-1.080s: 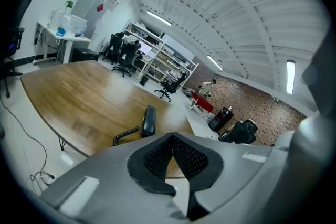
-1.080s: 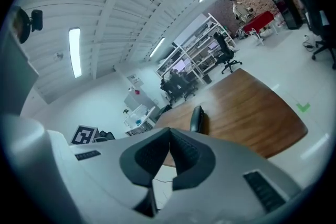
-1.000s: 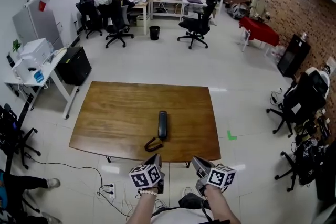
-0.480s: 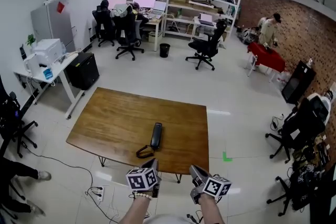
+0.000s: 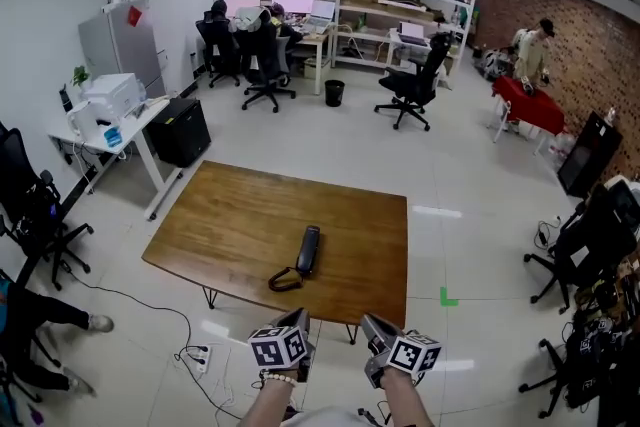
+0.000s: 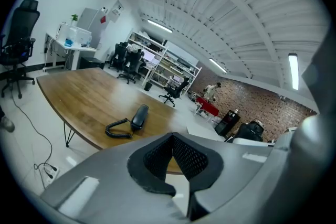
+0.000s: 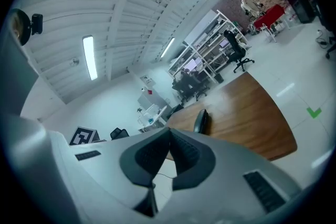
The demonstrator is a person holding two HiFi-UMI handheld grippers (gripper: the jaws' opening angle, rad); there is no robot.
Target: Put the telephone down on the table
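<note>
A black telephone handset (image 5: 309,250) lies flat on the brown wooden table (image 5: 240,215), near the front edge, with its coiled cord (image 5: 285,279) curled beside it. My left gripper (image 5: 298,317) and right gripper (image 5: 368,323) hang side by side in front of the table's near edge, well short of the handset. In the left gripper view the telephone (image 6: 139,116) lies beyond the left gripper (image 6: 172,137), whose jaws are shut and empty. In the right gripper view the handset (image 7: 200,121) shows past the right gripper (image 7: 169,131), whose jaws also meet with nothing between them.
Black office chairs (image 5: 30,210) stand at the left and at the right (image 5: 580,245). A white desk with a printer (image 5: 110,100) is at the left. A cable and power strip (image 5: 195,355) lie on the floor. A person stands by a red table (image 5: 528,103).
The head view has swung, so the table sits a little differently in the picture. The handset has not moved on the table. Both grippers stay shut, low before the near edge.
</note>
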